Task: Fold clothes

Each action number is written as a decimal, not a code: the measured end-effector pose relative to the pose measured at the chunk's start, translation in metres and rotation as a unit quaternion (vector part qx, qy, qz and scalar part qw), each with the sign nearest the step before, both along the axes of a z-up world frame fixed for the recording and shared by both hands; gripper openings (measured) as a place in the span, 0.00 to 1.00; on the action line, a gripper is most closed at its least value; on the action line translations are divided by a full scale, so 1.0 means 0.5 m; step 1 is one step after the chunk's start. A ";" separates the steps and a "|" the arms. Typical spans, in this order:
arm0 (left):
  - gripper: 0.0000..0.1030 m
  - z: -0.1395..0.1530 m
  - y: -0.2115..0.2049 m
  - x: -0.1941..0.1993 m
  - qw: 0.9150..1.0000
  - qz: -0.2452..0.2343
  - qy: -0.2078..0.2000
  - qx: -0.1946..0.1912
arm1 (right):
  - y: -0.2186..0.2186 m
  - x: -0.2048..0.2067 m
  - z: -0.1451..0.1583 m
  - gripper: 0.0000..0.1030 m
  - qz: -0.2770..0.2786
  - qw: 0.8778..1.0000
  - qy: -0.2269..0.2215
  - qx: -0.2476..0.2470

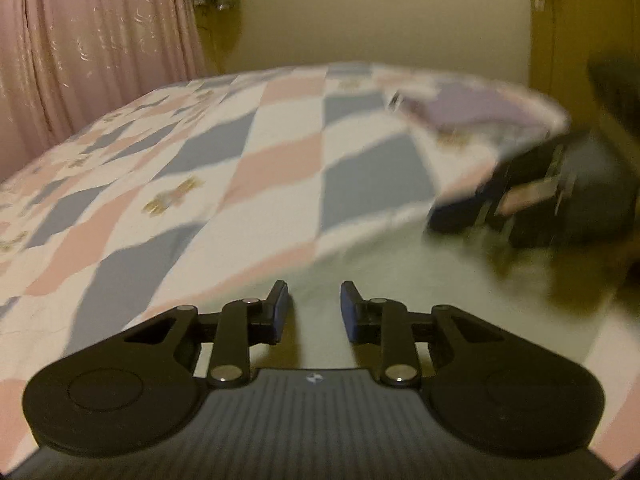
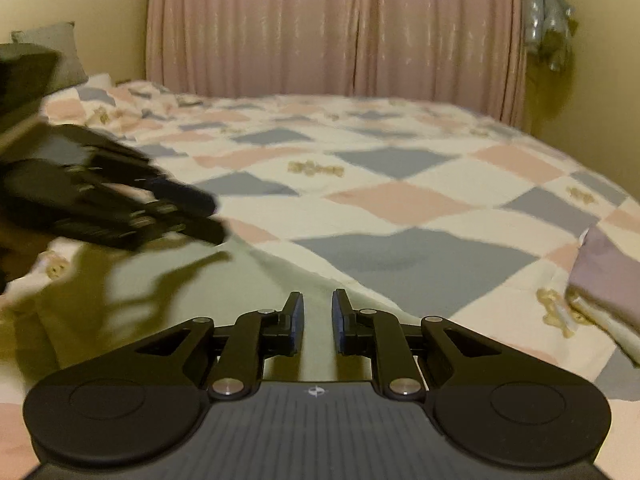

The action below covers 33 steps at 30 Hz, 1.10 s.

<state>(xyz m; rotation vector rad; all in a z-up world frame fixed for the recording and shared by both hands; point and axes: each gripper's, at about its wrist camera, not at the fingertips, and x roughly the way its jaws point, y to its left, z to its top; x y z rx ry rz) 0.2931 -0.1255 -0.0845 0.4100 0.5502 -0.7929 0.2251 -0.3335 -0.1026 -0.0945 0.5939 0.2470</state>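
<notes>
A pale green garment (image 1: 420,280) lies flat on the bed, under both grippers; it also shows in the right wrist view (image 2: 168,292). My left gripper (image 1: 314,308) hovers low over it, open and empty. My right gripper (image 2: 318,318) is also open and empty over the garment's edge. In the left wrist view the right gripper (image 1: 452,216) is a blurred dark shape at the right. In the right wrist view the left gripper (image 2: 200,216) is a blurred dark shape at the left. A folded lilac garment (image 2: 608,276) lies at the right; it shows far right in the left wrist view (image 1: 472,112).
The bed carries a quilt (image 2: 400,200) of pink, blue and white diamonds. Pink curtains (image 2: 336,28) hang behind it. A grey pillow (image 2: 52,56) sits at the far left. A yellow wall (image 1: 380,20) stands beyond the bed.
</notes>
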 end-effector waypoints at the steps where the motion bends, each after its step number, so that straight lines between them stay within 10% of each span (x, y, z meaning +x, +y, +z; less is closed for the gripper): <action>1: 0.25 -0.004 0.013 0.012 1.000 0.013 0.004 -0.005 | -0.006 0.005 -0.003 0.12 -0.005 1.000 0.002 -0.003; 9: 0.20 0.017 0.084 0.043 0.996 0.086 -0.004 -0.025 | -0.071 -0.029 0.012 0.14 -0.071 0.997 -0.012 -0.012; 18: 0.22 0.009 -0.048 -0.003 0.999 -0.026 0.009 -0.034 | 0.027 -0.037 0.031 0.14 0.012 1.000 -0.023 -0.004; 33: 0.19 0.031 0.082 0.073 0.996 0.085 -0.017 -0.020 | -0.062 -0.022 0.004 0.16 -0.049 0.999 -0.005 -0.009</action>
